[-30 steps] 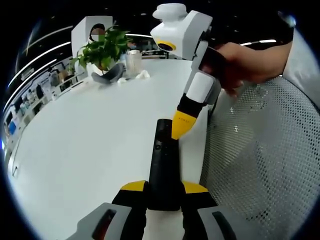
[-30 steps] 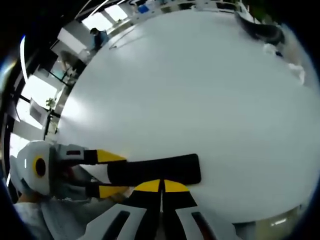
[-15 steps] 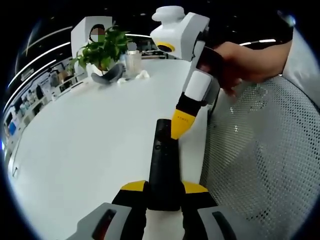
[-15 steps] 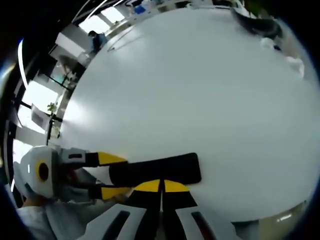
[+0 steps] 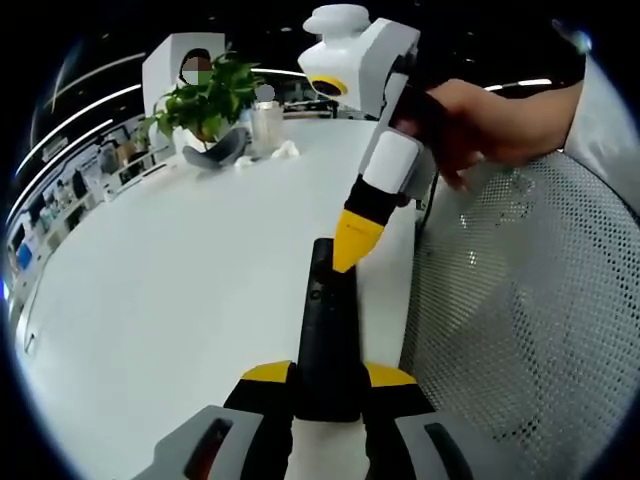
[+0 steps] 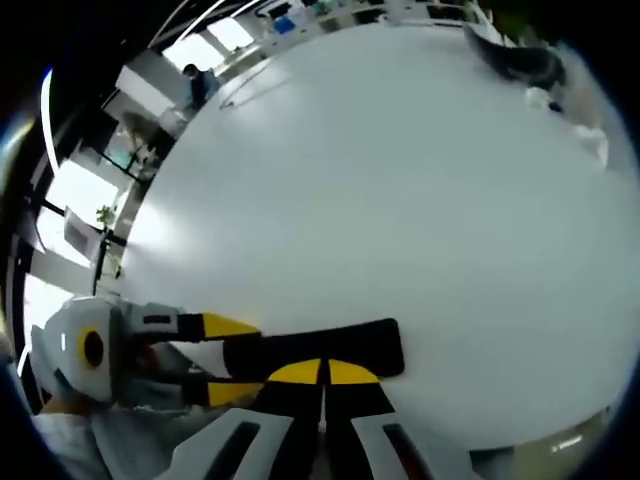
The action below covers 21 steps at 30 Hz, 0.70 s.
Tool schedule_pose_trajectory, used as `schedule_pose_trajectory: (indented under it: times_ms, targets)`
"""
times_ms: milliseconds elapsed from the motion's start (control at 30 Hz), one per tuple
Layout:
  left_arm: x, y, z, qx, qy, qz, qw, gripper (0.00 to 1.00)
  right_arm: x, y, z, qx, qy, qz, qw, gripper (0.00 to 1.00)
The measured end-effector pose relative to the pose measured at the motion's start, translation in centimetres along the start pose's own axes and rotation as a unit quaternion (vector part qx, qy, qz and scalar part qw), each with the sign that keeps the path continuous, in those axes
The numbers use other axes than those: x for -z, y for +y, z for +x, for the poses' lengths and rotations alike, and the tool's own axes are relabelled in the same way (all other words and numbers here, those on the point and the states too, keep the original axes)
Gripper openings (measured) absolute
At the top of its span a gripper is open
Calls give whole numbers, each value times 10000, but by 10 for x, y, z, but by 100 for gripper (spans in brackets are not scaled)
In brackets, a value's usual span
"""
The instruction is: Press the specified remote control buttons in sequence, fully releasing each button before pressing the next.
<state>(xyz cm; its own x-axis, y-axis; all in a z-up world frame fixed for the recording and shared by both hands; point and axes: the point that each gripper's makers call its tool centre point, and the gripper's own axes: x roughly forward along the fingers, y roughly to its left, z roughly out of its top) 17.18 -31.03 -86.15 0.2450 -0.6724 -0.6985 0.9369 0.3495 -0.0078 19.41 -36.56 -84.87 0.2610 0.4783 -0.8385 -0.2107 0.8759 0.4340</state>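
A broad, smooth white table (image 5: 150, 300) with a rounded edge is seen in the left gripper view. At its far left a leafy green potted plant (image 5: 205, 100) stands beside a pale cup-like vessel (image 5: 266, 125), well apart from the work. Near the middle, a long, slim, matte black remote control (image 5: 325, 335) lies flat on the table, its near end clamped between the 2 yellow-tipped jaws of the left gripper (image 5: 328, 385), which is closed on it to hold it steady. Small buttons are faintly visible along its upper face.

To the right, the right gripper (image 5: 352, 240) is held by a hand (image 5: 480, 125); its body is glossy white plastic, its tip a yellow wedge. The 2 jaws are pressed together into 1 point, holding nothing. The tip appears to hover just above the far end of the remote, though contact cannot be ruled out from this angle. A grey perforated mesh surface (image 5: 520, 330), probably a chair, is seen at the far right.

The step in hand is judged to be a release between presses. The next move would call for the closed tip to be lined up over the next button and lowered straight down while the remote is kept clamped.
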Motion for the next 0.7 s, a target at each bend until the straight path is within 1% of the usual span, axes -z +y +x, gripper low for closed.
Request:
schedule_pose_trajectory:
  times_ms: [33,100,200,333,467,533,700]
  targets:
    - [0,0,0,0,-1,0,10000,25,-2,-1,0,44,-60,-47,10000,0]
    - [0,0,0,-1,-6,-1,10000,25,-2,-1,1,63,-49,-88,9999,0]
    - [0,0,0,-1,-7,-2,10000,25,-1,2,2,-25,-4,-108,9999,0]
    - [0,1,0,-4,-9,-6,10000,25,-1,0,4,91,7,-226,9997,0]
    - [0,1,1,-4,-4,-2,10000,25,-1,-1,4,92,-20,-269,9996,0]
    - [0,0,1,-4,-4,-4,10000,25,1,-2,6,116,46,-253,9996,0]
    - [0,0,1,-3,-2,-12,10000,25,0,-2,6,143,-15,-373,9992,0]
